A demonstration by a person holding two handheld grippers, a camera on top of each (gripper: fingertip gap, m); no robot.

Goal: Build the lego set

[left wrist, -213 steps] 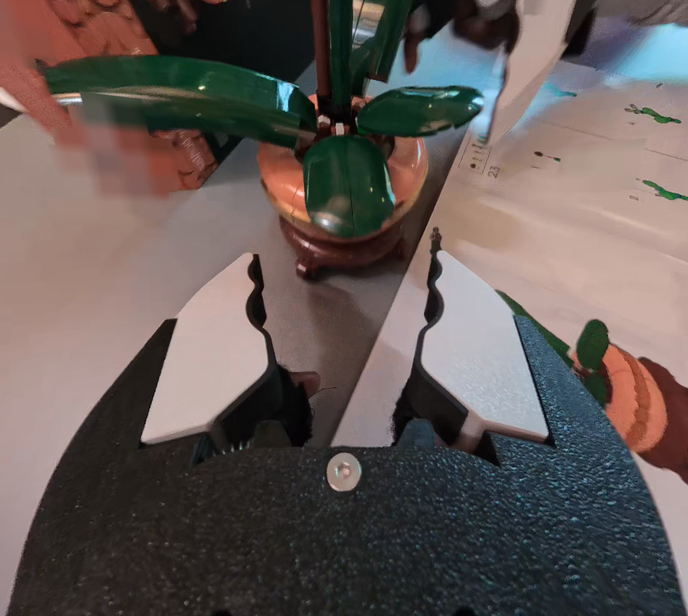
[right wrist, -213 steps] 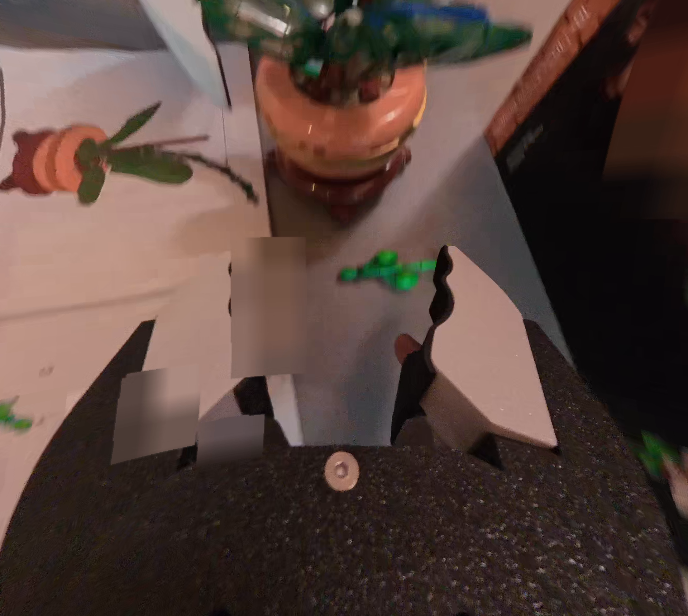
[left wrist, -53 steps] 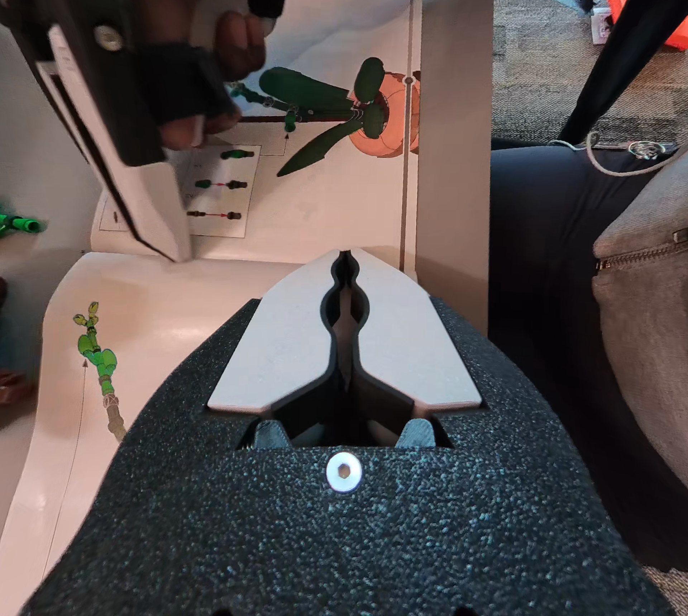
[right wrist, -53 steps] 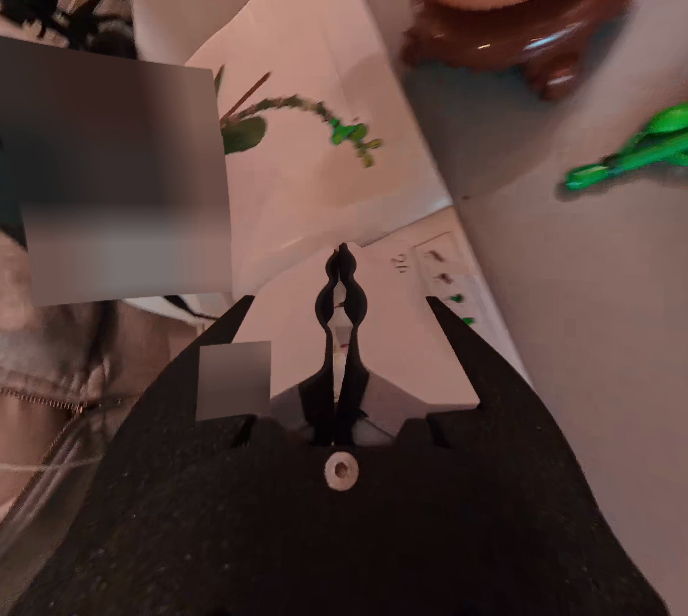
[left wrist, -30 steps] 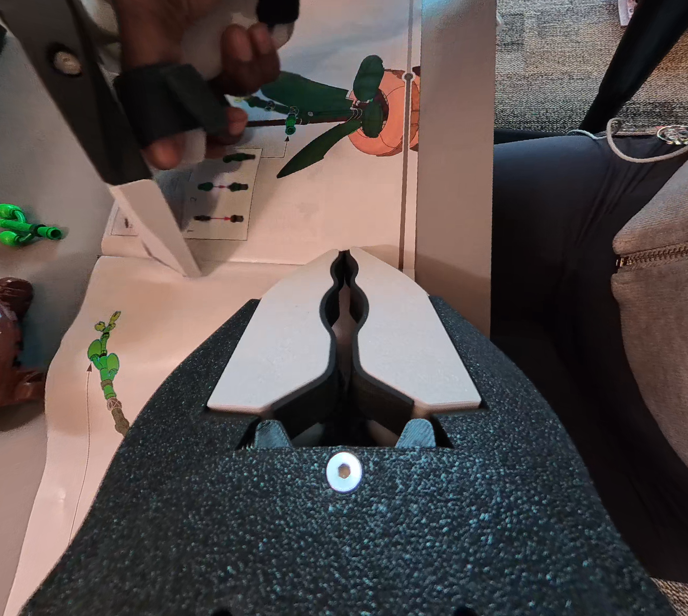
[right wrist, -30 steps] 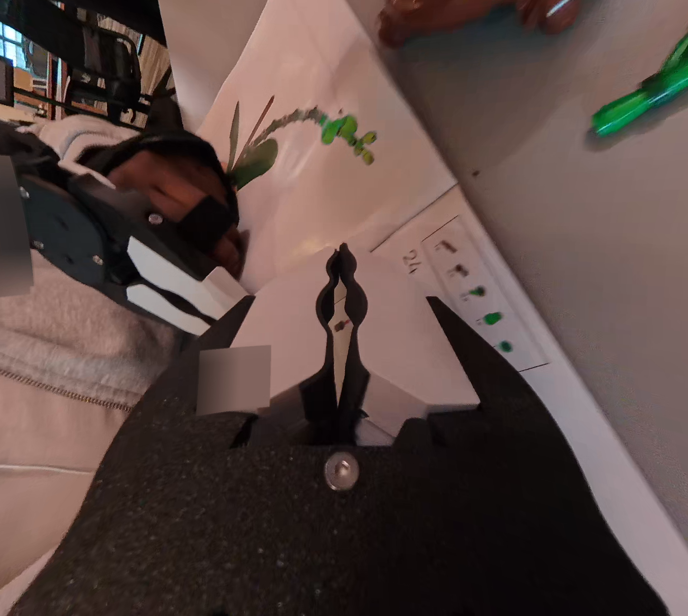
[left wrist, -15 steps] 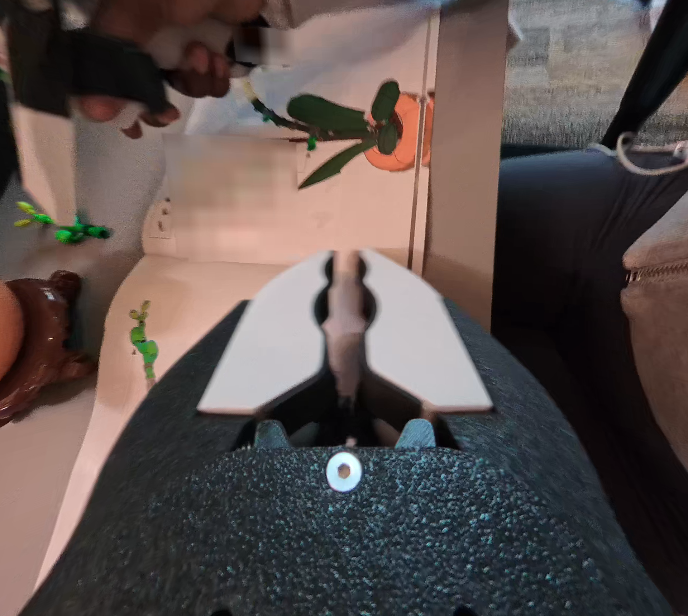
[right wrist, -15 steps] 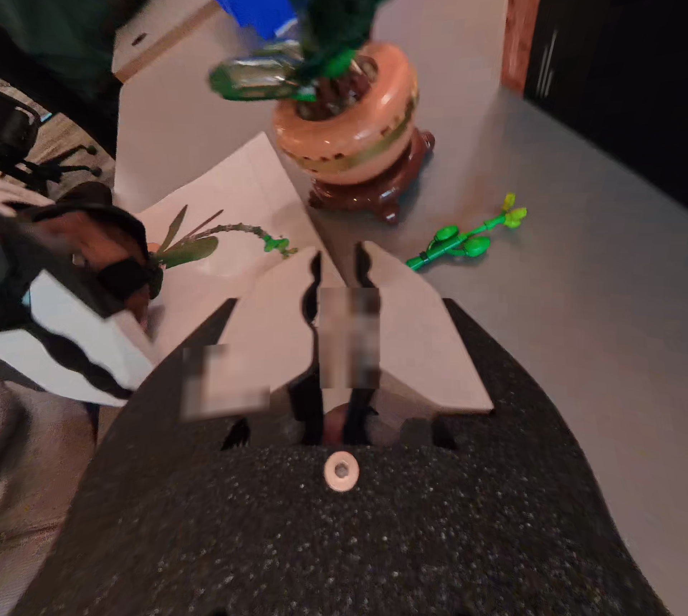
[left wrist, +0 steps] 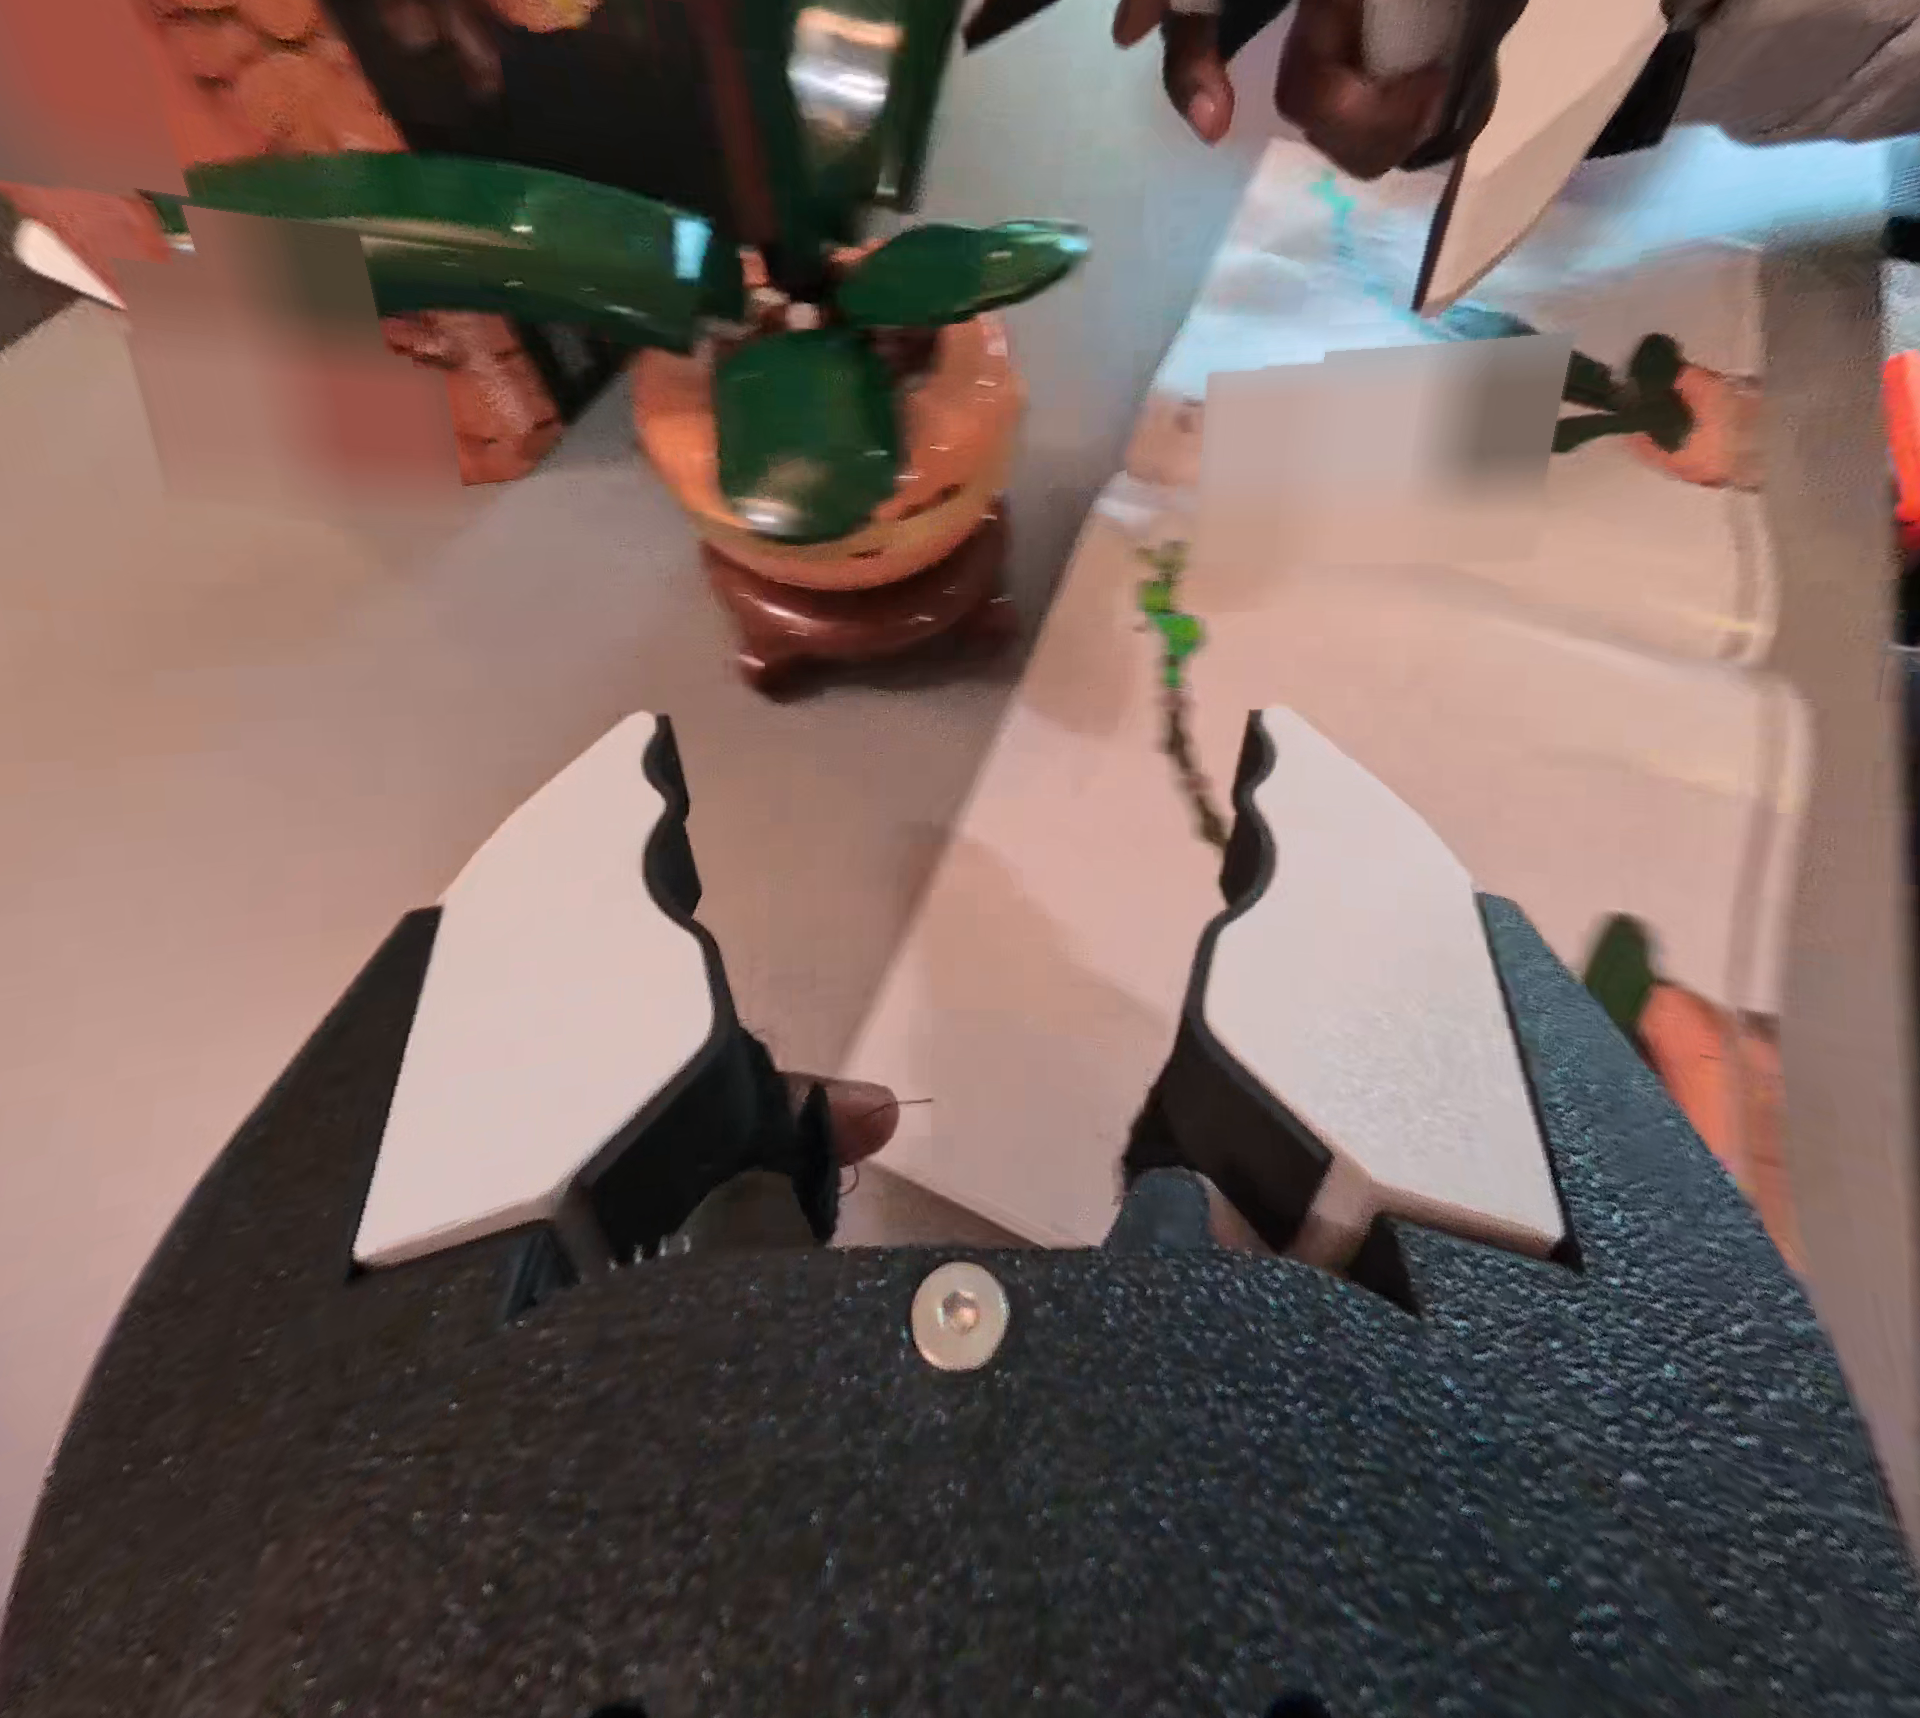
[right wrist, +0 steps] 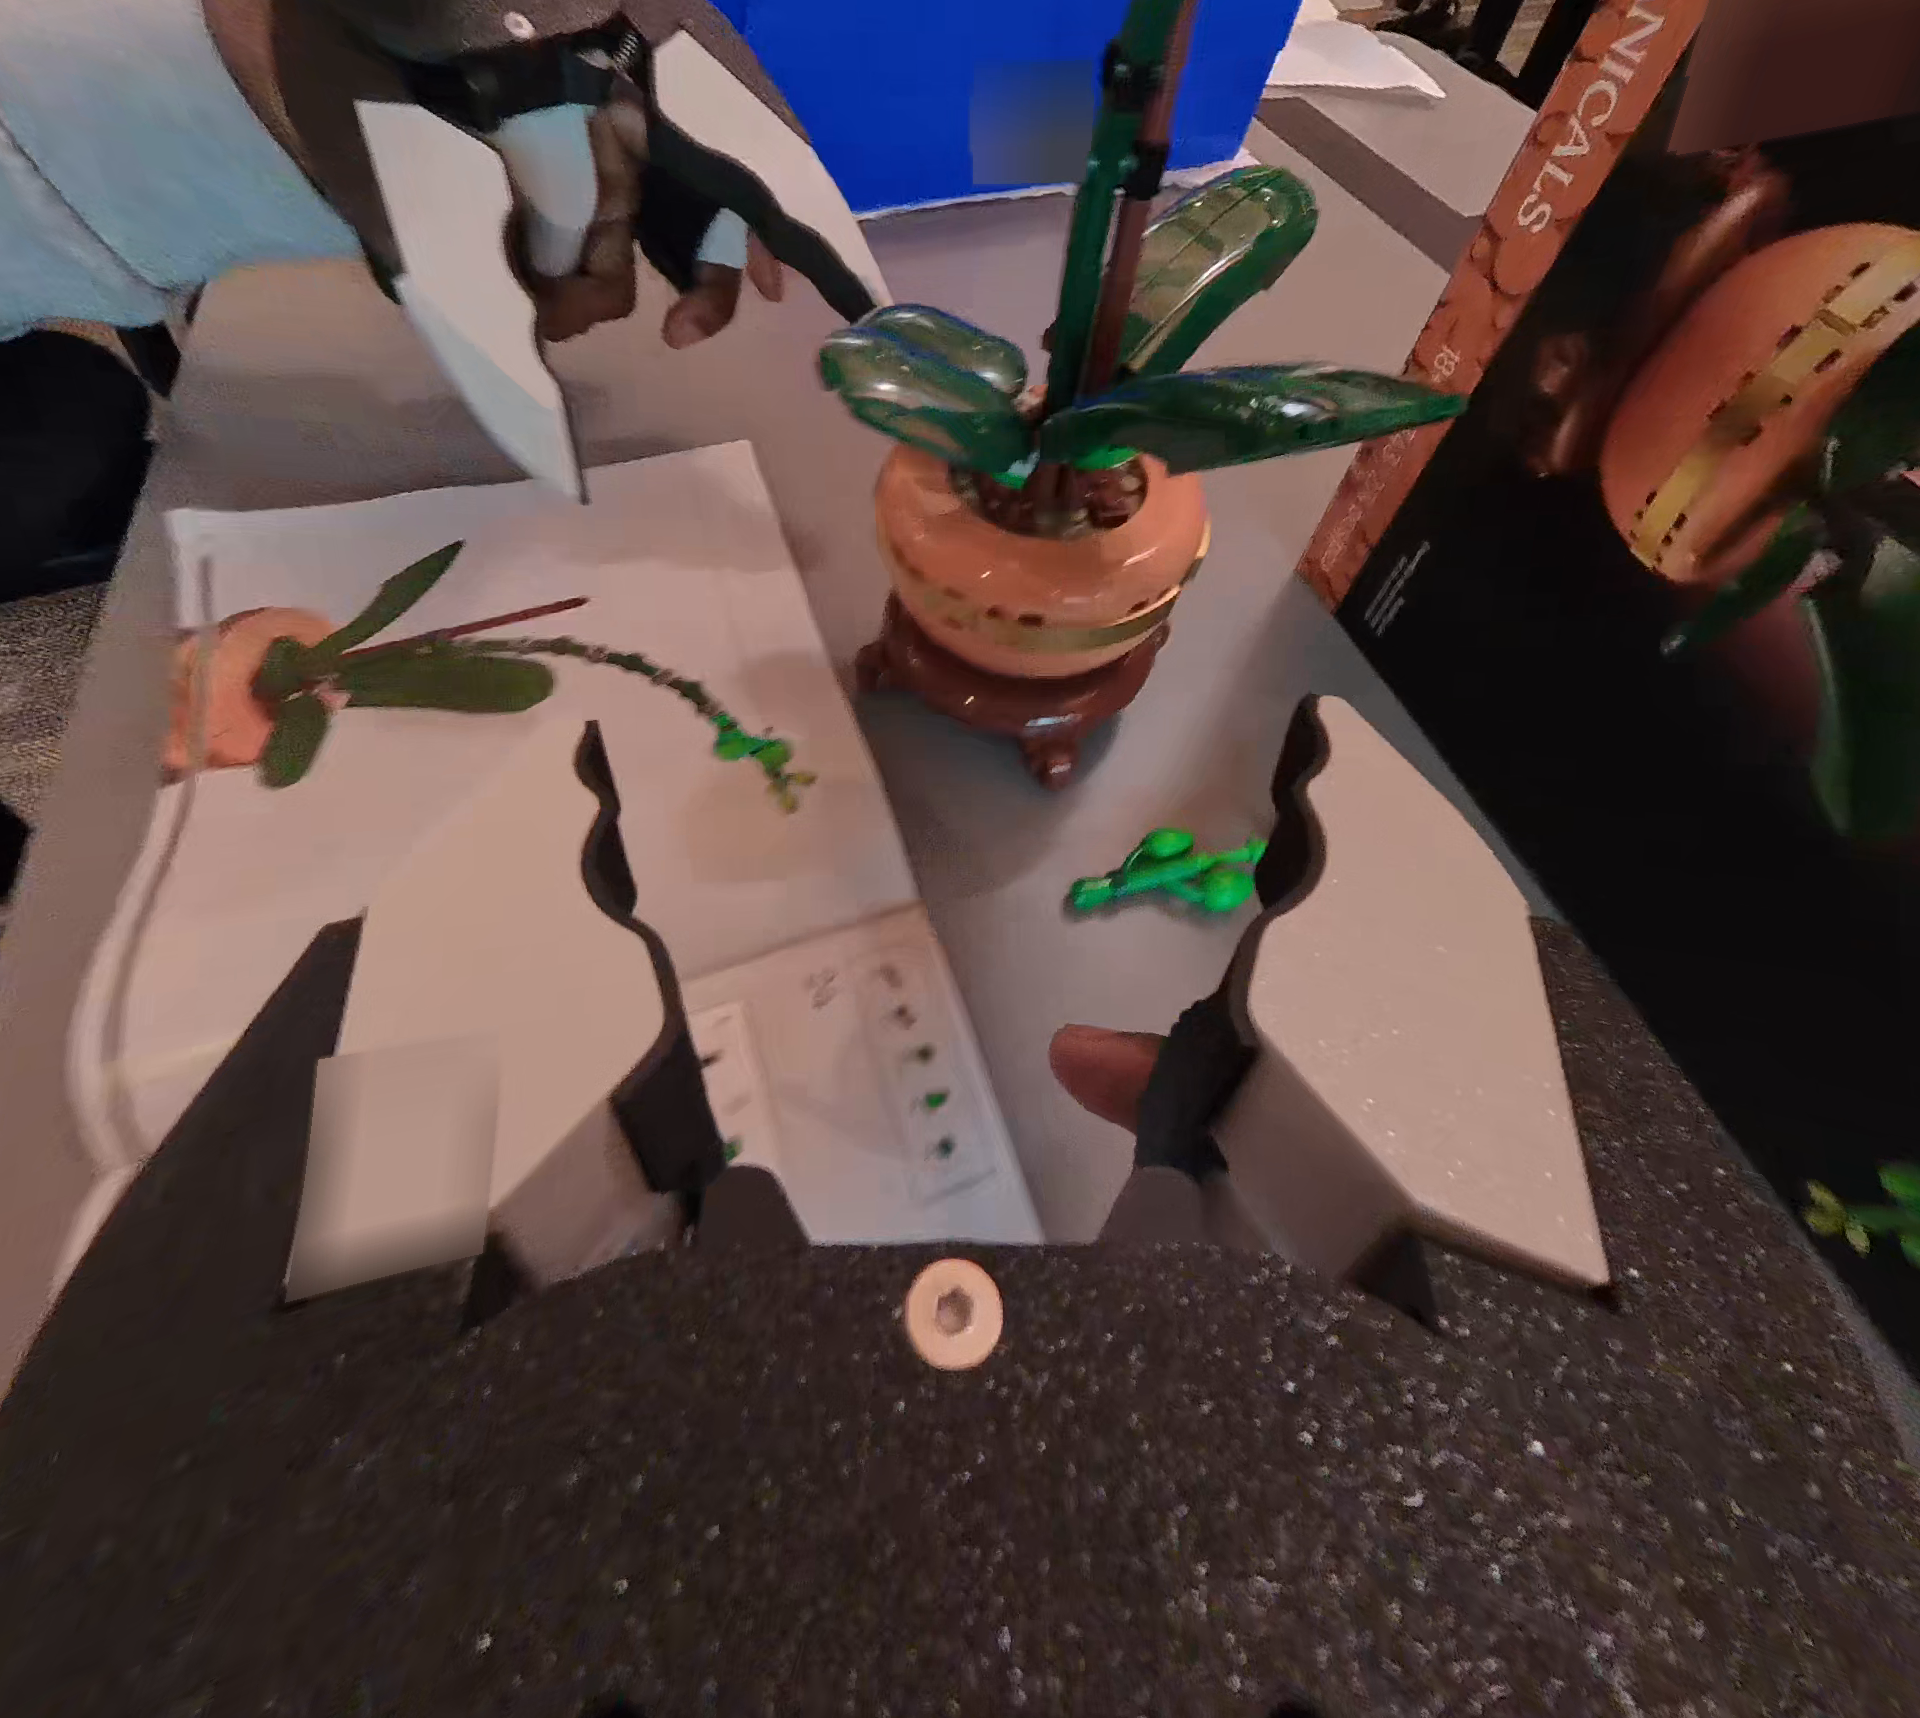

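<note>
Brick-built orchid pot [right wrist: 1039, 588], terracotta on a brown base, stands on the grey table [right wrist: 1195, 754], just past the open instruction booklet [right wrist: 499, 837]. I have my right gripper [right wrist: 945, 764] spread wide and empty over the booklet's edge; a bright green stem piece [right wrist: 1158, 879] lies on the table just beside its right fingertip [right wrist: 1299, 733]. My left gripper [left wrist: 956, 733] is also wide open with nothing in it, facing the pot. The product box [right wrist: 1662, 525] stands at the table's right edge.
</note>
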